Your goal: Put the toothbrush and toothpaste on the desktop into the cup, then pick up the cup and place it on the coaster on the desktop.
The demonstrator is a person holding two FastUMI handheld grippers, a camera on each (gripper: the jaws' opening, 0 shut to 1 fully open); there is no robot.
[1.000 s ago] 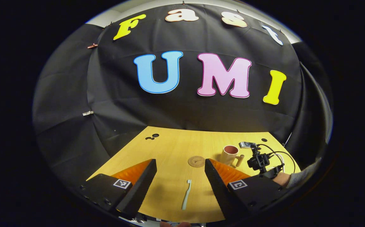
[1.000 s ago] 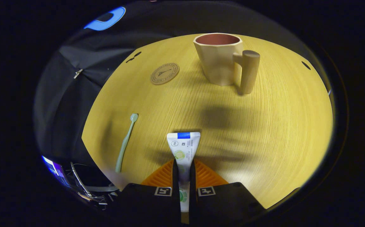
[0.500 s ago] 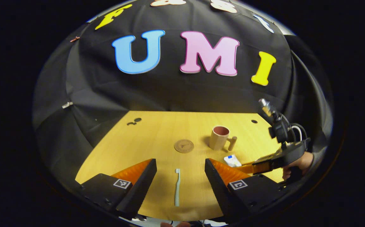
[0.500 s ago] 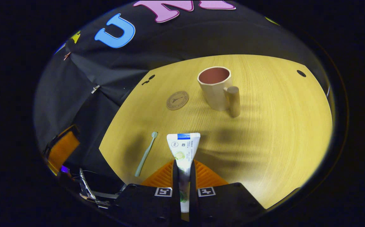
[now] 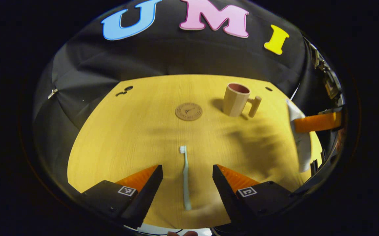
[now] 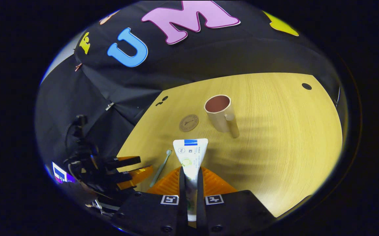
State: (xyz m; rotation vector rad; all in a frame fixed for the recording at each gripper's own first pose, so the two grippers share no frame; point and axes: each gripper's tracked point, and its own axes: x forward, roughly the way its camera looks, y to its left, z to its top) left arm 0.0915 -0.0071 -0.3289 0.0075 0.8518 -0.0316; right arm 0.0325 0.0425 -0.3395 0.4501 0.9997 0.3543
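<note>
Near the desk's point(image 5: 117, 137) front edge, toothbrush point(image 5: 185, 178) lies between the left hand-held gripper's point(image 5: 187, 183) wide-open fingers: drop straight, pinch mid-handle. Right hand-held gripper point(image 6: 189, 183) clamps the toothpaste point(image 6: 190, 157) aloft; centre it over the cup point(image 6: 218, 113) mid-desk, beside the coaster point(image 6: 188, 123), before release.

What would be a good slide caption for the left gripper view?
Open left gripper poised over the toothbrush on the desktop, cup and coaster beyond.

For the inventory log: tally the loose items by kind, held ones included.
Toothbrush: 1
Toothpaste tube: 1
Cup: 1
Coaster: 1
Total: 4
</note>
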